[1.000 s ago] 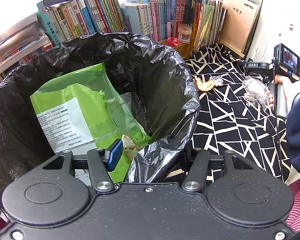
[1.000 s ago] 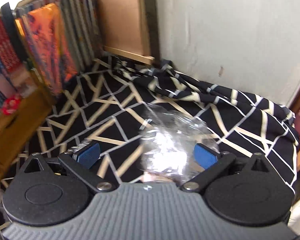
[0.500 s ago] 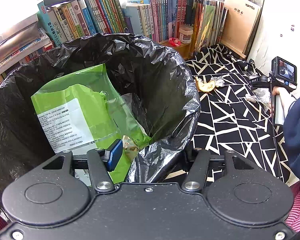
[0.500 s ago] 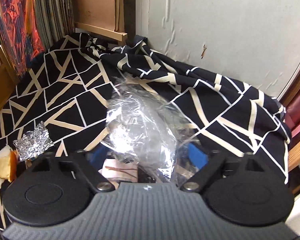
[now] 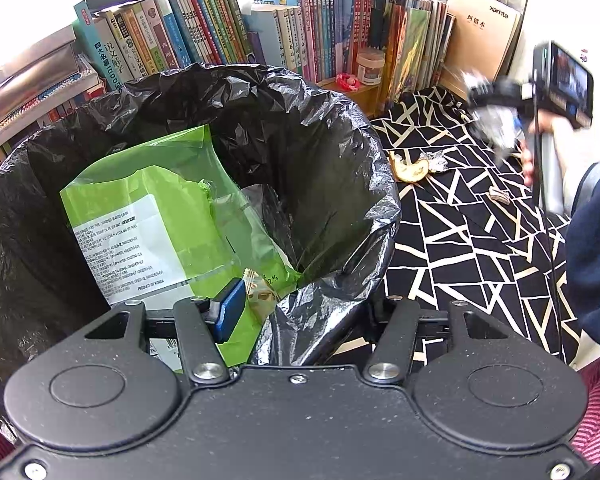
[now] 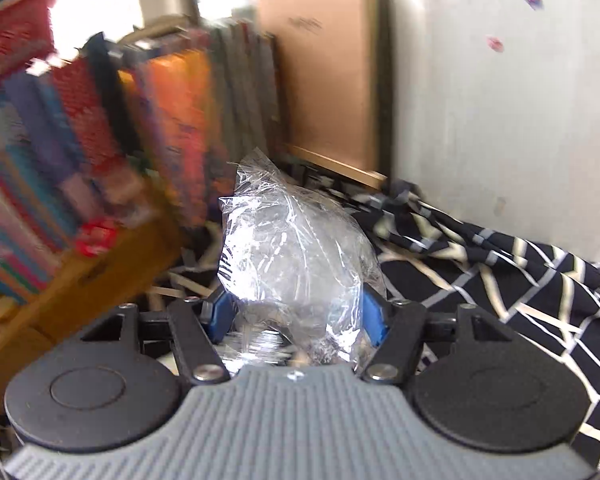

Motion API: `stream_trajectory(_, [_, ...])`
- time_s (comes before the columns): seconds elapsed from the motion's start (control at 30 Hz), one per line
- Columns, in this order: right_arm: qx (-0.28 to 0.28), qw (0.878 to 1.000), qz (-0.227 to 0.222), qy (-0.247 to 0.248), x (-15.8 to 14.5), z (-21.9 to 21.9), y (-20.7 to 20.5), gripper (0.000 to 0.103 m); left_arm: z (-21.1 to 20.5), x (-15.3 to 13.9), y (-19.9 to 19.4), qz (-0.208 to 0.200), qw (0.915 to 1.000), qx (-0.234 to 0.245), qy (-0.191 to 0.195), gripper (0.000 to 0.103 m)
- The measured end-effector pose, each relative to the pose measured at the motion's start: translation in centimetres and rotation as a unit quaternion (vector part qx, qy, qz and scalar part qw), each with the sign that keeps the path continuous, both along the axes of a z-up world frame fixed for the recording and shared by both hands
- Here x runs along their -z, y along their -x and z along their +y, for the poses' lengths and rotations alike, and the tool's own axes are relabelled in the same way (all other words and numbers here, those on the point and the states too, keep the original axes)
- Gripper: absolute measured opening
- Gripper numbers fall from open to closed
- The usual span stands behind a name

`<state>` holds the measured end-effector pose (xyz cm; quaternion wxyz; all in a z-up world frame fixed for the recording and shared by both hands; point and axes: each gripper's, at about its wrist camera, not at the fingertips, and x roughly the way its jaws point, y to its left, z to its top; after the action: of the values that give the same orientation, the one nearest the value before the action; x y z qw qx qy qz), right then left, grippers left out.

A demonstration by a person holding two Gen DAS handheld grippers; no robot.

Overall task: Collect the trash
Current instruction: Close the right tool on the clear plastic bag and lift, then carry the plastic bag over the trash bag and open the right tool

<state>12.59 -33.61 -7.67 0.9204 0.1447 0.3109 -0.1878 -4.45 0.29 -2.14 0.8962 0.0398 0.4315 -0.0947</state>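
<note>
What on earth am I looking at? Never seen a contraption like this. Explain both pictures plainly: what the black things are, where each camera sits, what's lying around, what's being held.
No robot here: a person carries a two-finger gripper in each hand, each with a camera looking along its fingers.

The left wrist view shows the left gripper pinching the rim of a black bin bag, holding it open. Inside lies a green packet. On the patterned black cloth beside it lie a yellow peel, a foil scrap and a small brown bit. The other gripper appears far right, blurred.

The right wrist view shows the right gripper, jaws closing on a crumpled clear plastic wrapper, lifted above the cloth. Books line the back.
</note>
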Motion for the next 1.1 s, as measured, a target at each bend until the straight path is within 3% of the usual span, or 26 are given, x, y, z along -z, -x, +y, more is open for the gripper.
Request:
stream_trajectory(0.2, [-0.129,0.987,-0.082,-0.044,-6.0,5.9,1.3,0.066,-0.1,0.1,0.1,-0.003,1.0000,0.000,-0.002,0.054])
stream_trajectory(0.33, [-0.226,0.962,-0.128,-0.084,-9.8,9.4,3.0,0.067,-0.1,0.1,0.2,-0.006,1.0000,0.001,-0.005,0.055])
stream_trajectory(0.4, [-0.269,0.946,-0.143,-0.113,-11.2,10.8,3.8,0.067,-0.2,0.1,0.3,-0.010,0.9999,0.000,-0.010,0.056])
stream_trajectory(0.57, [-0.387,0.890,-0.158,-0.184,-13.4,14.4,5.7,0.067,-0.5,0.1,0.5,-0.010,0.9998,-0.003,-0.014,0.056])
stream_trajectory(0.73, [-0.476,0.836,-0.159,-0.221,-14.1,18.3,6.7,0.068,-0.4,0.1,0.5,-0.010,0.9999,0.003,-0.012,0.054])
stream_trajectory(0.83, [-0.511,0.811,-0.150,-0.242,-13.9,20.2,7.1,0.069,-0.4,0.2,0.5,-0.010,0.9999,0.005,-0.012,0.054])
stream_trajectory(0.93, [-0.532,0.799,-0.128,-0.248,-13.1,21.8,7.3,0.069,-0.4,0.2,0.5,-0.012,0.9999,0.004,-0.012,0.054])
stream_trajectory(1.1, [-0.539,0.799,-0.082,-0.252,-11.1,22.9,7.3,0.069,-0.4,0.2,0.5,-0.012,0.9999,0.005,-0.012,0.054])
